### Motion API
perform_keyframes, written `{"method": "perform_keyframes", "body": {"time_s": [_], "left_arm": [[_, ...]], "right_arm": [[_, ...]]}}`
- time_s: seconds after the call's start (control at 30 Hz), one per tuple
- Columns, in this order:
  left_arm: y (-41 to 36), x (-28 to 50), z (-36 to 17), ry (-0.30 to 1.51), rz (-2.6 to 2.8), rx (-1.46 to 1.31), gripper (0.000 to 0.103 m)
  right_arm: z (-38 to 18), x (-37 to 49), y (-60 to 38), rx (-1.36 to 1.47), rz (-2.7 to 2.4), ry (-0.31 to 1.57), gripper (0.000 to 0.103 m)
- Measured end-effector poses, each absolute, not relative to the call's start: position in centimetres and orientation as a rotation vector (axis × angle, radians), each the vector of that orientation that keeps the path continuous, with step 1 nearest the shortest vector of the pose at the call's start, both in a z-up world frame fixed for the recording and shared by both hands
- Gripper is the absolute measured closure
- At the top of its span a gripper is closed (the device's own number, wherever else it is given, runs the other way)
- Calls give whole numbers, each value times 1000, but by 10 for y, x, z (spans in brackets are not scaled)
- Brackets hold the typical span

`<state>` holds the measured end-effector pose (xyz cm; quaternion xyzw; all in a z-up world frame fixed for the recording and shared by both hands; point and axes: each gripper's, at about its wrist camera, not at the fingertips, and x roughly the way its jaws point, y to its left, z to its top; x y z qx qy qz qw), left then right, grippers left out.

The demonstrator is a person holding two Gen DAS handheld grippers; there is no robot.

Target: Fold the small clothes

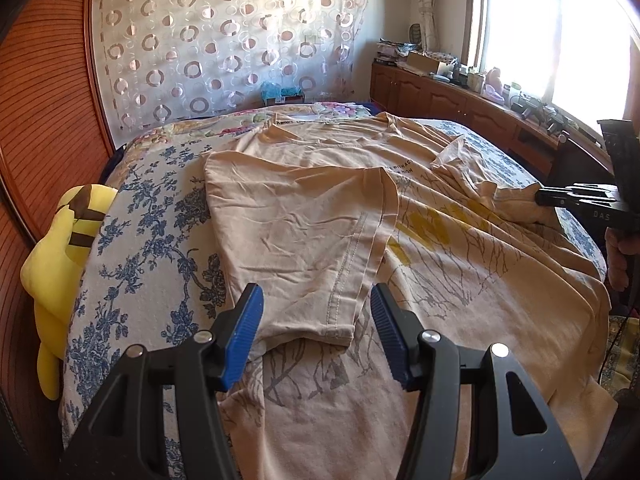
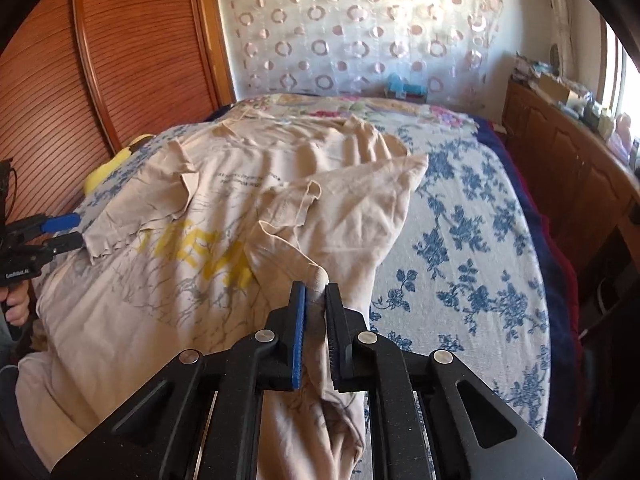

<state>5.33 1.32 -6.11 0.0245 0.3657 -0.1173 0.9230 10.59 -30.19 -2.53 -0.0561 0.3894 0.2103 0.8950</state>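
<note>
- One bed [image 1: 152, 208] with a blue floral cover fills both views; its near edge is cut off at six o'clock.
- One beige T-shirt [image 1: 460, 280] lies spread across the bed, its left side and sleeve [image 1: 304, 232] folded inward; its small printed lettering is too blurred to read.
- One yellow plush toy [image 1: 60, 256] lies at nine o'clock, partly hidden by the bed's edge.
- Left gripper [image 1: 316, 312], at six o'clock in its own view, stands about half open; the folded sleeve's hem lies between the blue pads, untouched.
- Right gripper [image 2: 316, 290], at six o'clock in its view, is clamped on a bunched fold of the T-shirt's right edge.
- The window at one o'clock is washed out by glare.
</note>
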Motion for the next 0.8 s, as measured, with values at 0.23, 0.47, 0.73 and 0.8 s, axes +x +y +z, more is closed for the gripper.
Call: {"method": "perform_keyframes", "body": {"time_s": [0.23,0.47,0.73,0.8], "left_arm": [[12,53,-61,751,-243,51,47],[11,51,-60,748,-242,45,47],[11,51,-62,750,-244,40,47],[11,51,-62,749,-243,38,47]], "right_arm": [[-23,99,-292,-119,502,807,95],[-35,81,-270,-183,574,856,95],[-39,72,-274,-167,592,876,76],[-33,74,-275,-148,599,861,72]]}}
